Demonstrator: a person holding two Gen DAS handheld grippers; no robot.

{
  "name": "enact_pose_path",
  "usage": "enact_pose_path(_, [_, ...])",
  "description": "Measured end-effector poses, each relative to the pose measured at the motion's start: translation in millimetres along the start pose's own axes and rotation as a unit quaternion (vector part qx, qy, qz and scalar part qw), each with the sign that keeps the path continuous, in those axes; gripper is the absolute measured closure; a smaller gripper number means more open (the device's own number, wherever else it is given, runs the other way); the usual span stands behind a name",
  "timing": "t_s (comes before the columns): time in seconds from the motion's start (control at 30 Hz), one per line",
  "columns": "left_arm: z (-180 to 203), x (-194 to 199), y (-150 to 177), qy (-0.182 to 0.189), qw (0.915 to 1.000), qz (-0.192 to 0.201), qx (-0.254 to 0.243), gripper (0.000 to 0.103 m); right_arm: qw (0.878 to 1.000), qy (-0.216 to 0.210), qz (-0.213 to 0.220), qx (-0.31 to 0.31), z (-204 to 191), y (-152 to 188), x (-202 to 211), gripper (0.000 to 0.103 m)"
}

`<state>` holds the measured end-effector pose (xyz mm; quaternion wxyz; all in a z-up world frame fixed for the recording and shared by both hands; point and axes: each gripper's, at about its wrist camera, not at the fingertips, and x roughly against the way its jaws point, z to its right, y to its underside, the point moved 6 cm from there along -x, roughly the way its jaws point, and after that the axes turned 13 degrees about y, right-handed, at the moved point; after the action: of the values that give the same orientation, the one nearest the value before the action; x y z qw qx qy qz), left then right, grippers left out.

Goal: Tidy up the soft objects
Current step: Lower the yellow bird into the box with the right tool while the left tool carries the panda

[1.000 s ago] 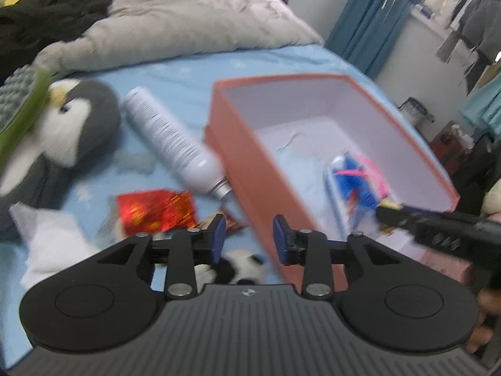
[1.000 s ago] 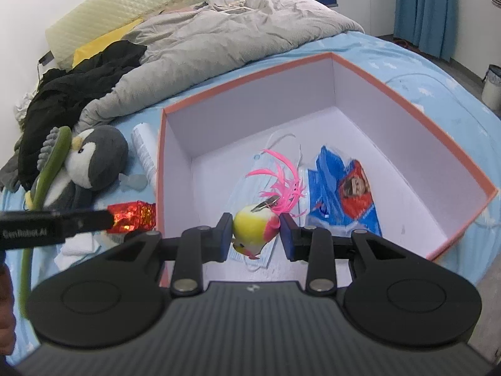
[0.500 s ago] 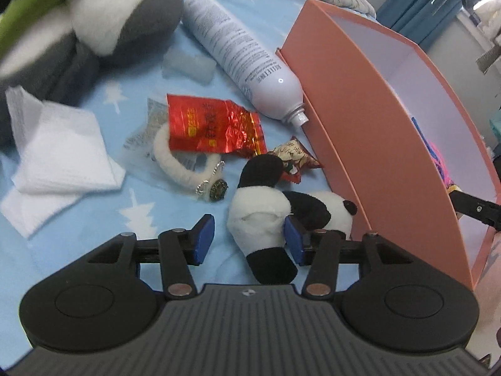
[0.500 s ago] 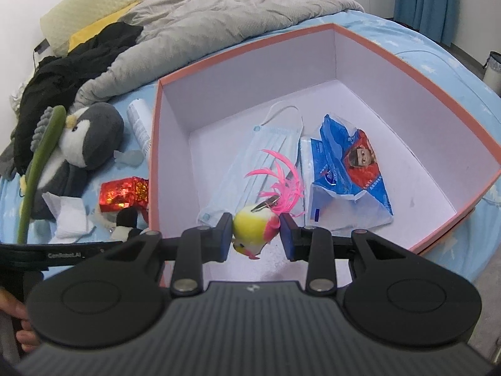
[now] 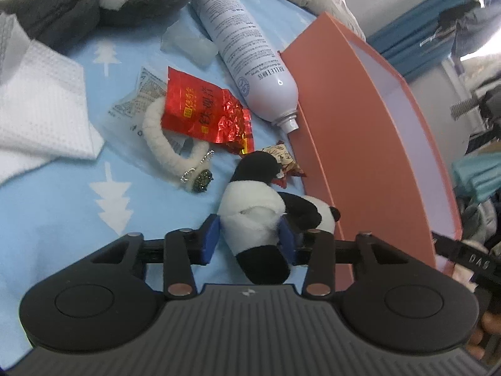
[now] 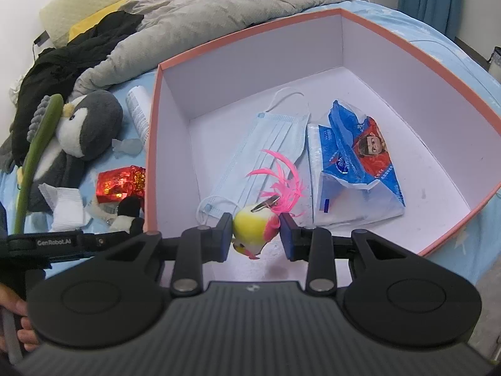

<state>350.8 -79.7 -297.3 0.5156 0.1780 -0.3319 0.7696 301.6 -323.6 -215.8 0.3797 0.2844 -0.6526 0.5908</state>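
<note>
A small panda plush (image 5: pixel 256 216) lies on the blue bedsheet beside the orange box (image 5: pixel 353 144). My left gripper (image 5: pixel 249 242) has its jaws around the panda's white body, touching both sides. My right gripper (image 6: pixel 255 235) is shut on a yellow and pink bird toy (image 6: pixel 253 230) with pink feathers, held over the near part of the orange box (image 6: pixel 150 144). Inside the box lie a blue face mask (image 6: pixel 269 144) and a blue tissue pack (image 6: pixel 353 163). The panda also shows in the right wrist view (image 6: pixel 128 216).
Left of the box lie a white spray bottle (image 5: pixel 247 47), a red foil packet (image 5: pixel 203 109), a fluffy white ring (image 5: pixel 162 150), a white cloth (image 5: pixel 40 106) and a grey penguin plush (image 6: pixel 78 125). A grey duvet (image 6: pixel 219 9) and black clothes (image 6: pixel 72 56) lie behind.
My left gripper dropped from beside the box to the bedsheet, moved over the panda and closed its jaws onto it. My right gripper stayed shut on the bird toy over the box.
</note>
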Motion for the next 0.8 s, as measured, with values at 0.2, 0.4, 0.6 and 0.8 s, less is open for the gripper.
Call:
enact_pose_path(0.2, [13, 5, 5, -0.019, 0.9994, 0.009, -0.028, 0.066, 1.0, -0.001, 0.007, 0.009, -4, 0, 8, 0.067])
enact_pose_path(0.4, [27, 18, 12, -0.049, 0.9974, 0.018, -0.05, 0.067, 1.0, -0.005, 0.017, 0.011, -7, 3, 22, 0.067])
enact_pose_path(0.6, [40, 42, 20, -0.066, 0.9957, 0.036, -0.054, 0.067, 0.999, -0.007, 0.032, 0.016, -9, 8, 39, 0.067])
enact_pose_path(0.8, [66, 72, 20, -0.081, 0.9921, 0.065, -0.07, 0.067, 0.999, -0.009, 0.046, 0.015, -11, 13, 57, 0.067])
